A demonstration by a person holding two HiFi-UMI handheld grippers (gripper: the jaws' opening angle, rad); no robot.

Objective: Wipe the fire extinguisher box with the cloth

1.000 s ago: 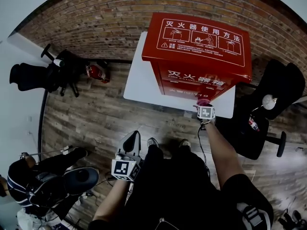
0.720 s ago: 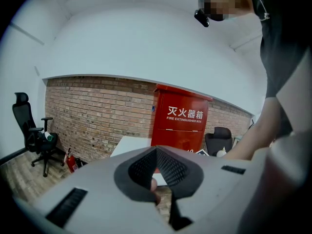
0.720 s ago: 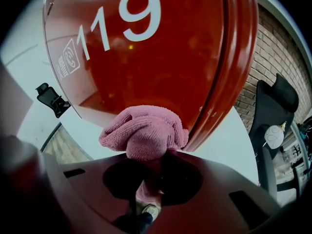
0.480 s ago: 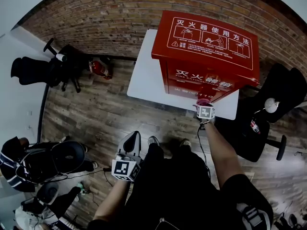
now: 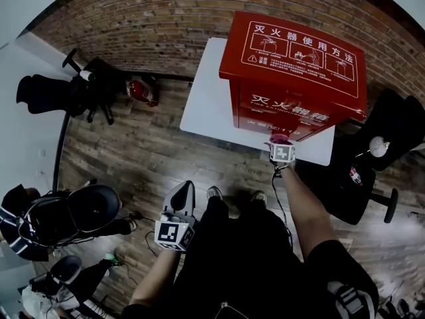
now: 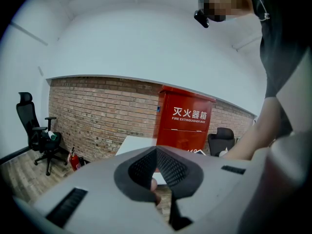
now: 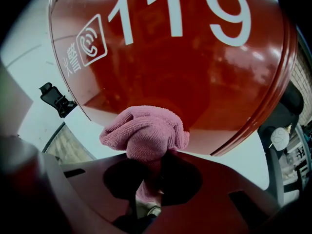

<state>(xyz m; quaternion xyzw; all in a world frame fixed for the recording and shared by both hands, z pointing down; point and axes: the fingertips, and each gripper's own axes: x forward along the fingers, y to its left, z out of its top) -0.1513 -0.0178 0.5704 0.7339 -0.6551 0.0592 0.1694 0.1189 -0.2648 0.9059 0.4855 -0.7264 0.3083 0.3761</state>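
Cloth (image 7: 145,132), pink, pinched in right hand-held gripper (image 7: 158,157), against red fire extinguisher box (image 7: 195,77) front; left hand-held gripper (image 6: 157,152) pressed together, empty, well apart.

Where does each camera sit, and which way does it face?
Head view: on the person's head, facing steeply down at the fire extinguisher box on the white table; both arms, left gripper and right gripper show.
Left gripper view: on the left gripper, facing the box and brick wall; its shut jaws and an arm show.
Right gripper view: on the right gripper, close to the box front; its jaws clamp the pink cloth.
Shared: all three show the box.
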